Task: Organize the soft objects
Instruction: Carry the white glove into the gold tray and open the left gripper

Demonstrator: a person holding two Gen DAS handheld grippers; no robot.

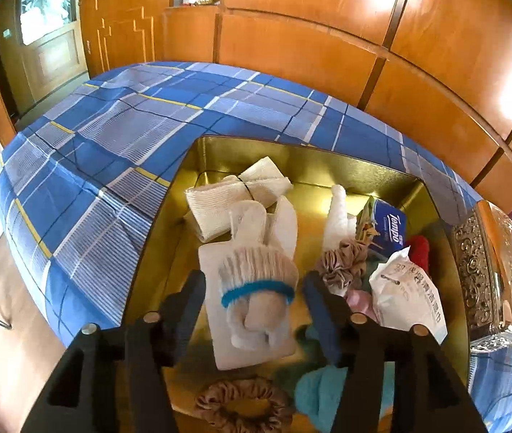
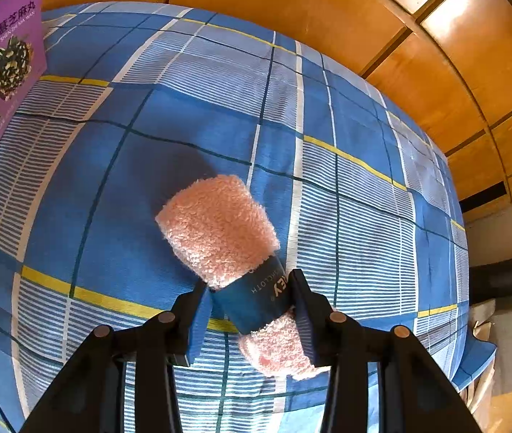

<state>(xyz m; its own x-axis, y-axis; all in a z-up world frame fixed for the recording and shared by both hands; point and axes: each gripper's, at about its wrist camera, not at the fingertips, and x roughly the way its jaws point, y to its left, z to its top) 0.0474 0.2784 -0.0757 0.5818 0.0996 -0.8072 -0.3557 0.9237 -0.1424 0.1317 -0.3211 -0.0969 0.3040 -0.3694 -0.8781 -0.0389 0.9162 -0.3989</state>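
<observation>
Right gripper (image 2: 252, 310) with its jaws pinching a rolled pink washcloth (image 2: 219, 231) at the blue paper band (image 2: 256, 299) around its lower half; the roll juts forward and up over the plaid bedspread (image 2: 346, 198), and whether its far end touches the fabric cannot be told. Left gripper (image 1: 254, 299) poised over the gold tray (image 1: 364, 173), jaws spread to either side of a rolled work glove with a blue cuff (image 1: 256, 288), which lies on a white pad (image 1: 219, 324) without being pinched. The tray already holds a tied white cloth (image 1: 234, 195), a tissue pack (image 1: 389, 231), a wipes packet (image 1: 411, 296), two tan scrunchies (image 1: 245, 407) and a teal cloth (image 1: 320, 389). Likely hazards, as judged from this arrangement: the grip rests on the smooth paper band, so the fluffy roll may slide out of it or the band may slip off in transit; the long unsupported end could sag and unroll; the crowded tray leaves little free room, so setting the washcloth down may push the tissue pack or scrunchies about; and the two grippers may collide if both work over the tray at once. A purple box (image 2: 3, 54) stands at the bedspread's far left.
</observation>
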